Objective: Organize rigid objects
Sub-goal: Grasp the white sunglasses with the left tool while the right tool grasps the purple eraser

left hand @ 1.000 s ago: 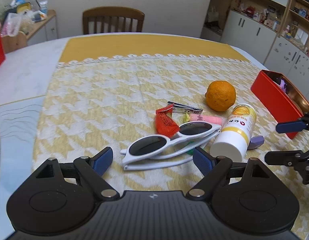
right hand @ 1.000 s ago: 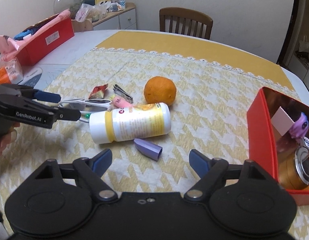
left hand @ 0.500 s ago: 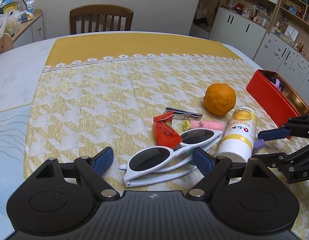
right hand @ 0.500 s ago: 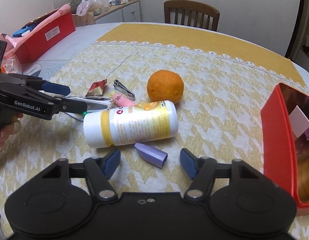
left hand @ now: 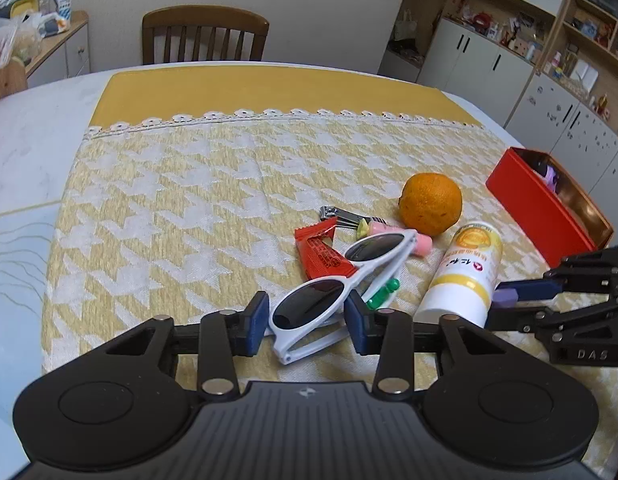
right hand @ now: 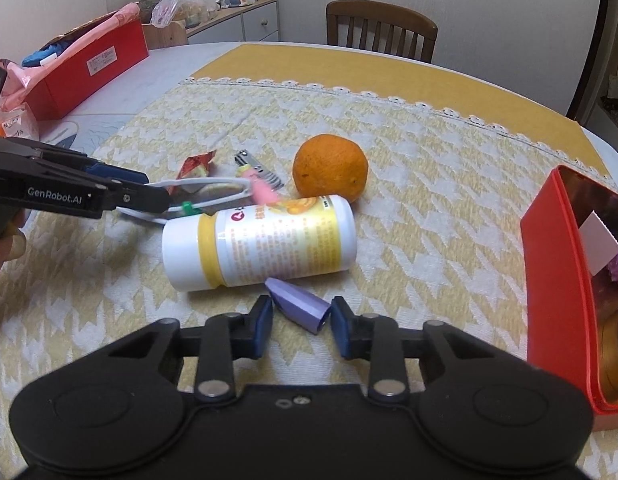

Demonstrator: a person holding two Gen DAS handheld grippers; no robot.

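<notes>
My left tool (left hand: 305, 322) has just been closing around the near lens of the white sunglasses (left hand: 341, 292), its blue pads against the frame on both sides. My right tool (right hand: 301, 326) has also been closing, and now pinches the small purple cap (right hand: 299, 304) that lies on the tabletop (right hand: 429, 184) just in front of the toppled white-and-yellow bottle (right hand: 261, 242). Beyond these lie an orange (right hand: 330, 167), nail clippers (left hand: 337, 215) and a red snack packet (left hand: 323, 252), with the red box (right hand: 549, 280) open at my right.
</notes>
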